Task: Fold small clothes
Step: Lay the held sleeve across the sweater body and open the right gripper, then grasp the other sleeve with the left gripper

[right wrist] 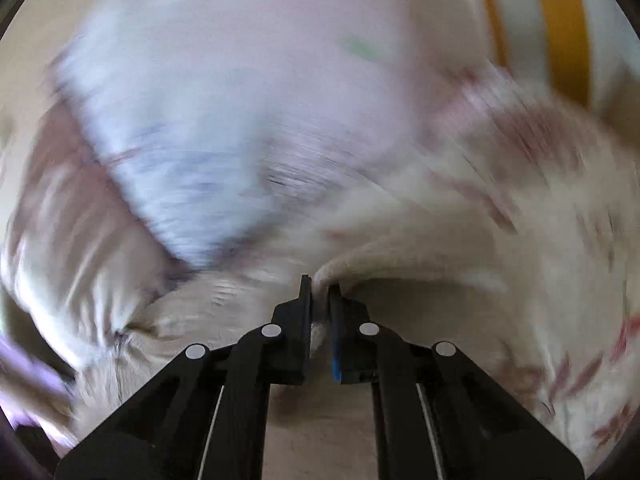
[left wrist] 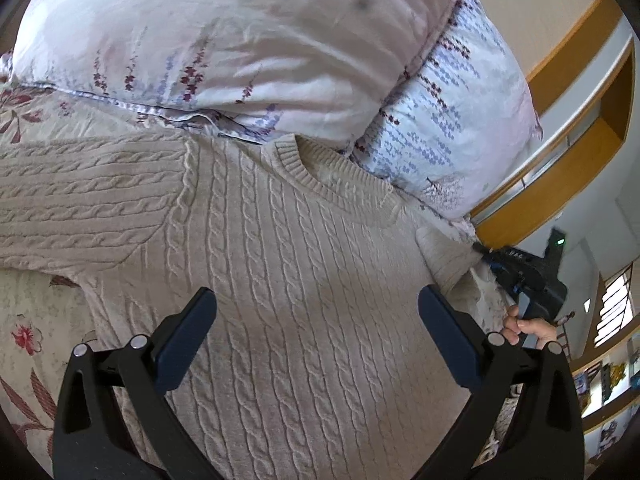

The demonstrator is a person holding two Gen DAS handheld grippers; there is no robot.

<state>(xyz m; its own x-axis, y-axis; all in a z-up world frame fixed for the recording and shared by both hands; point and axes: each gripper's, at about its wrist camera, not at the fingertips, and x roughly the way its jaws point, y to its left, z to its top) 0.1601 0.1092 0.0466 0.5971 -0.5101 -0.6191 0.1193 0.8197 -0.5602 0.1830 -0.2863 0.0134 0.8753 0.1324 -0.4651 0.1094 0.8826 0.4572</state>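
Floral bedding [left wrist: 28,344] covered the bed, and two flowered pillows [left wrist: 224,40] were stacked at its head, with an orange-trimmed wall [left wrist: 568,152] off to the right. Spread flat across that bedding lay the cream cable-knit sweater [left wrist: 280,272], neckline pointing at the pillows and one sleeve [left wrist: 80,196] stretched out to the left side of the left wrist view. Over the sweater's middle the left gripper [left wrist: 316,336] hovered, its jaws released and standing wide, nothing between them. Away at the sweater's right edge was the right gripper [left wrist: 524,272], a person's hand [left wrist: 528,330] wrapped around its handle. The right wrist view came through heavily smeared, yet the close part was clear enough: the right gripper's [right wrist: 320,292] jaws were clenched on a fold of cream knit, a strip of the fabric pinched between the pads and a lifted edge of sweater [right wrist: 400,256] curling off to the right. Behind it the pillows were only a pale blur.
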